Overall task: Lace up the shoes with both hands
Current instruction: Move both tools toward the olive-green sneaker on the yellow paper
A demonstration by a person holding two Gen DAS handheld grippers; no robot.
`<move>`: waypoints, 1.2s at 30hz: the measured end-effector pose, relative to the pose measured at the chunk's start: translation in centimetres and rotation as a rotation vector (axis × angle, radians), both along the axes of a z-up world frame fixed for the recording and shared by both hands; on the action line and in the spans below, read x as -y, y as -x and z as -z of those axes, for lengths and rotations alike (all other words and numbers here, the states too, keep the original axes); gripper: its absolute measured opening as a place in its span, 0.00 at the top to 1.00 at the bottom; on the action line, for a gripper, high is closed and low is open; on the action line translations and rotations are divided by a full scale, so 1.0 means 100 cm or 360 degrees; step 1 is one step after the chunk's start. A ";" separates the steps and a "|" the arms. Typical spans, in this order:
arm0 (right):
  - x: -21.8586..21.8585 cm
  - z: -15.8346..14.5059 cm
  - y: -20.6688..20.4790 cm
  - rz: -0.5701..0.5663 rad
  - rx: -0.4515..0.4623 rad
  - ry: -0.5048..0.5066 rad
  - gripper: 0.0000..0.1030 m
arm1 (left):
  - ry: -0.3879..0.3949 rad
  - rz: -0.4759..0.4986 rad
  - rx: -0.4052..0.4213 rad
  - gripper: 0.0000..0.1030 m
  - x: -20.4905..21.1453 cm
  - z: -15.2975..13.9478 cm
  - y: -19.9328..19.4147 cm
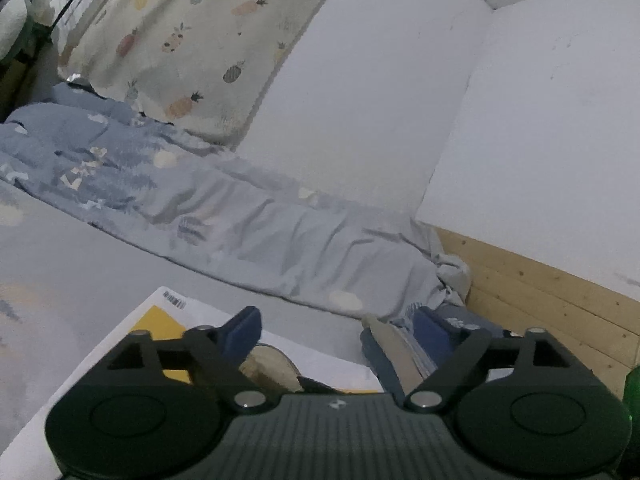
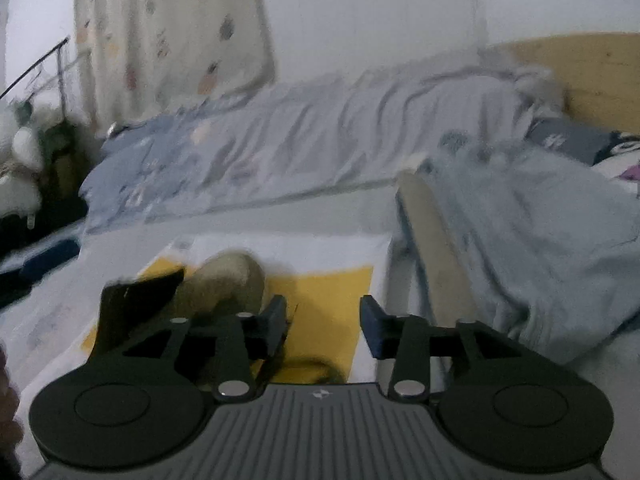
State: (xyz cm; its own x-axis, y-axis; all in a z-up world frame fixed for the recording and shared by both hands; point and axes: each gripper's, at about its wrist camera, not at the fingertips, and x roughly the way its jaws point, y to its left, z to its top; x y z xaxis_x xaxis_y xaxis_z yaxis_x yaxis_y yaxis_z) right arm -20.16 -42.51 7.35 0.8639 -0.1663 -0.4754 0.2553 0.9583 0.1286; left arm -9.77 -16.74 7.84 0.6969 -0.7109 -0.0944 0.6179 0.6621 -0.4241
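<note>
A beige shoe with a dark opening lies on a white and yellow sheet on the bed, blurred in the right wrist view. My right gripper hovers just right of the shoe, open, with only the yellow sheet showing between its blue fingertips. A thin dark strand beside the left fingertip may be a lace; I cannot tell. In the left wrist view the shoe's rounded beige end peeks out behind the left finger. My left gripper is wide open and holds nothing.
A crumpled blue quilt runs along the white wall. Folded blue cloth with a beige band lies right of the sheet. A wooden bed board stands at the right, a pineapple-print cloth at the back left.
</note>
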 end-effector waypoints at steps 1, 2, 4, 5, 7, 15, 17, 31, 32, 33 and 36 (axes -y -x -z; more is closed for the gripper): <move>-0.002 0.003 0.002 -0.0047 -0.0039 0.0009 0.58 | -0.0013 -0.0005 -0.0002 0.16 0.001 0.002 0.000; -0.003 0.005 0.005 -0.0084 -0.0075 0.0009 0.58 | -0.0030 -0.0011 -0.0015 0.16 0.003 0.003 -0.003; -0.001 0.009 0.011 -0.0126 -0.0133 -0.0027 0.58 | -0.0045 -0.0023 -0.0051 0.16 0.006 0.006 -0.004; 0.001 0.011 0.014 -0.0141 -0.0155 -0.0045 0.58 | -0.0042 -0.0030 -0.0067 0.16 0.007 0.006 -0.004; 0.008 0.014 0.018 -0.0141 -0.0198 -0.0110 0.58 | -0.0038 -0.0042 -0.0086 0.16 0.010 0.006 -0.005; 0.009 0.028 0.021 -0.0310 -0.0334 -0.0202 0.81 | 0.0000 -0.0026 -0.0108 0.16 0.020 0.006 -0.007; 0.008 0.026 0.021 -0.0326 -0.0322 -0.0199 0.88 | -0.0006 -0.0021 -0.0101 0.16 0.020 0.006 -0.007; 0.052 -0.004 0.032 -0.0315 0.0298 -0.0876 0.93 | -0.0095 0.0251 -0.0192 0.18 0.021 0.013 -0.015; 0.052 -0.005 0.031 -0.0303 0.0303 -0.0869 0.93 | -0.0115 0.0272 -0.0179 0.18 0.022 0.014 -0.013; 0.052 -0.006 0.029 -0.0284 0.0283 -0.0831 0.93 | -0.0142 0.0278 -0.0160 0.18 0.023 0.014 -0.012; 0.051 -0.008 0.026 -0.0223 0.0199 -0.0693 0.93 | -0.0163 0.0272 -0.0129 0.18 0.022 0.014 -0.011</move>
State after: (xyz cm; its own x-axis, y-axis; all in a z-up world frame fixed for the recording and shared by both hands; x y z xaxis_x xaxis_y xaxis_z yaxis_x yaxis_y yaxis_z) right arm -22.74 -47.58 8.10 0.9189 0.1477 -0.3657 0.0842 0.8324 0.5477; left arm -8.69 -18.95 6.47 0.5544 -0.8017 -0.2233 0.6914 0.5930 -0.4127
